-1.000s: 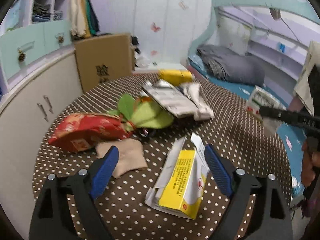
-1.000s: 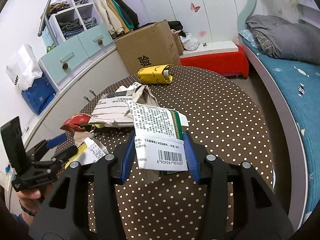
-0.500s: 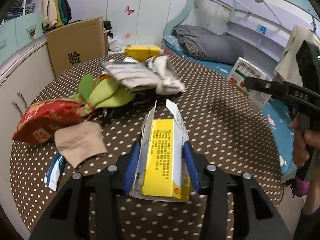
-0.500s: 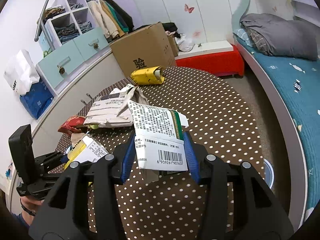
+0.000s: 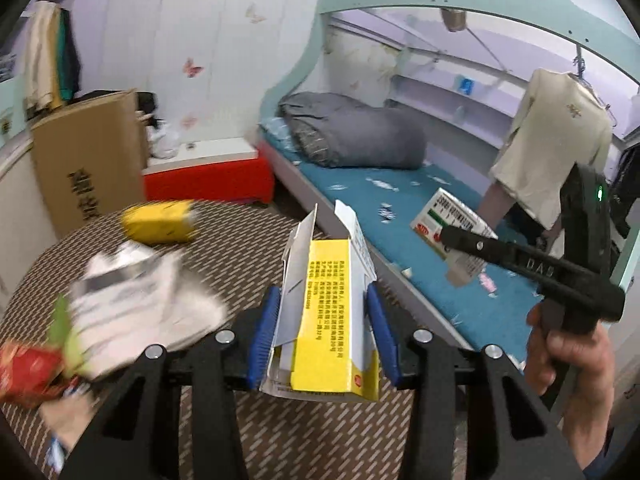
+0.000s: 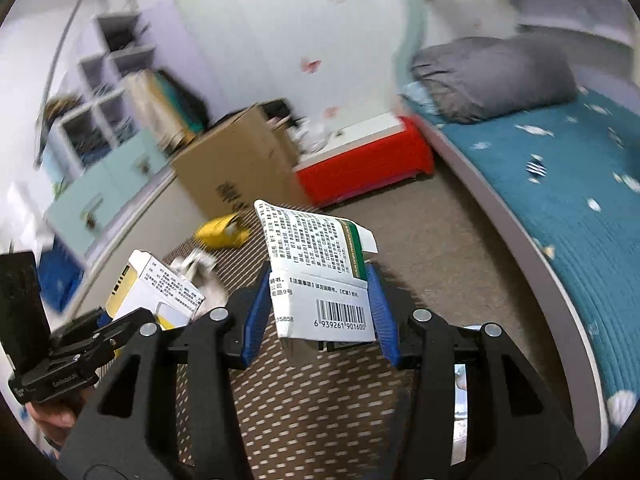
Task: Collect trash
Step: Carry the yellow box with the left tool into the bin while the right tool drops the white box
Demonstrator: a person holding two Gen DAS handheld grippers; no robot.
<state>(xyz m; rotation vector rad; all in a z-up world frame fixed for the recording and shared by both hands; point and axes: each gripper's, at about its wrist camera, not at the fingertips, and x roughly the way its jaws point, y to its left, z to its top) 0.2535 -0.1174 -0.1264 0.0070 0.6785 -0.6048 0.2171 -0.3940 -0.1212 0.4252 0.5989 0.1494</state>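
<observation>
Since the earlier frames both boxes have come up off the round table covered in brown white-dotted cloth (image 5: 248, 240), and both views have swung toward the bed side of the room. The left gripper (image 5: 325, 336) pinches the flattened yellow-and-white cardboard medicine box (image 5: 326, 312) between its blue pads (image 5: 264, 332), with the torn flaps pointing up and away. The right gripper (image 6: 316, 312) pinches the white printed medicine box with green stripe and barcode (image 6: 320, 280); in the left view that box (image 5: 452, 236) hangs past the table's right edge, in front of the bed.

Edges and room: the table's far rim curves in front of the red low cabinet with white top (image 6: 360, 164). A strip of grey-brown floor (image 6: 460, 240) lies open between the table and the bed with teal patterned sheet (image 6: 580, 200), whose pale curved frame borders that strip.

Around: left on the table are a yellow crumpled packet (image 5: 160, 222) near the far rim, a blurred white-and-grey paper wrapper (image 5: 140, 300), a green leaf-like scrap (image 5: 64, 328) and a red printed pouch (image 5: 24, 368) at the near-left edge. A tall brown cardboard carton (image 5: 88, 164) stands beyond the table's left side, beside the pale cupboards. A rolled grey quilt (image 5: 352, 136) lies on the bed, and a cream garment (image 5: 556, 136) hangs at the right.
</observation>
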